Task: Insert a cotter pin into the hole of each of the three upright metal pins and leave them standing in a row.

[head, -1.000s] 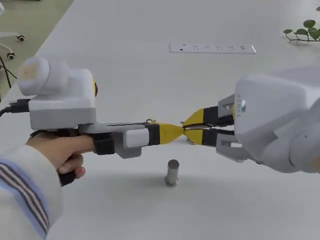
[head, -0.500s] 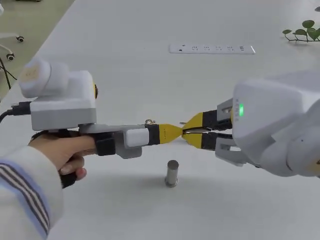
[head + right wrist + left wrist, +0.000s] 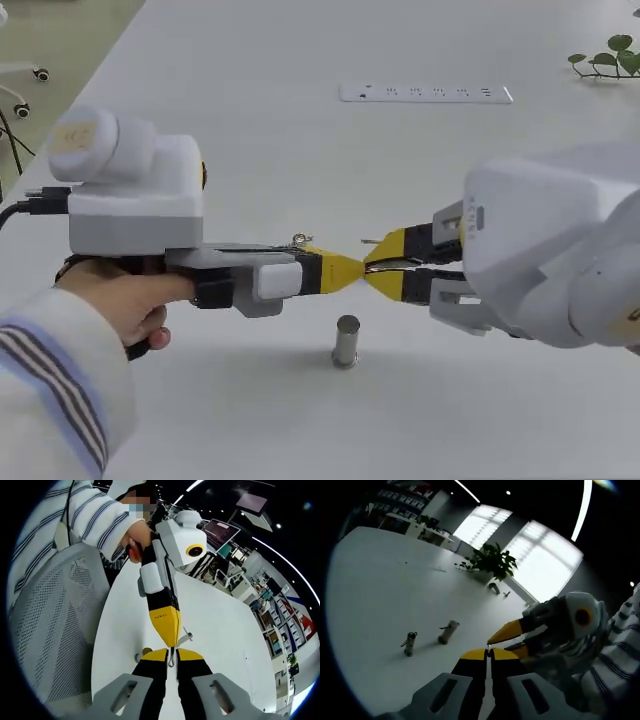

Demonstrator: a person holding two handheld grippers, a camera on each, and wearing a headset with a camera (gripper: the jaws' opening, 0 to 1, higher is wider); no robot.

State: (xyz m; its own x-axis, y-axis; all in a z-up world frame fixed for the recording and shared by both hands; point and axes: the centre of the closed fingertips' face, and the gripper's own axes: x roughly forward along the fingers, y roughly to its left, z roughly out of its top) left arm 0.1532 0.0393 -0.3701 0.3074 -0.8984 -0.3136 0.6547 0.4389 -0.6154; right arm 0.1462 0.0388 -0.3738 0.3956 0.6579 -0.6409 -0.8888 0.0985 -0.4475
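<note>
My left gripper [image 3: 352, 270] comes in from the left and my right gripper [image 3: 375, 271] from the right; their yellow tips meet above the white table [image 3: 250, 130]. A thin wire cotter pin [image 3: 171, 660] sits between the right jaws, its loop showing, and its far end reaches the shut tip of the left gripper [image 3: 172, 641]. Both look shut on it. In front of the tips a bare metal pin [image 3: 346, 342] stands upright. Two more upright pins [image 3: 410, 643] [image 3: 448, 632] stand on the table with cotter pins through them; one [image 3: 301, 240] shows behind the left gripper.
A white power strip [image 3: 425, 95] lies at the back of the table and a green plant [image 3: 605, 62] at the far right. A hand [image 3: 120, 300] holds the left gripper. A grey mesh chair [image 3: 55, 610] stands beside the table.
Both grippers have stayed tip to tip and sunk slightly toward the table. The bare pin has not moved.
</note>
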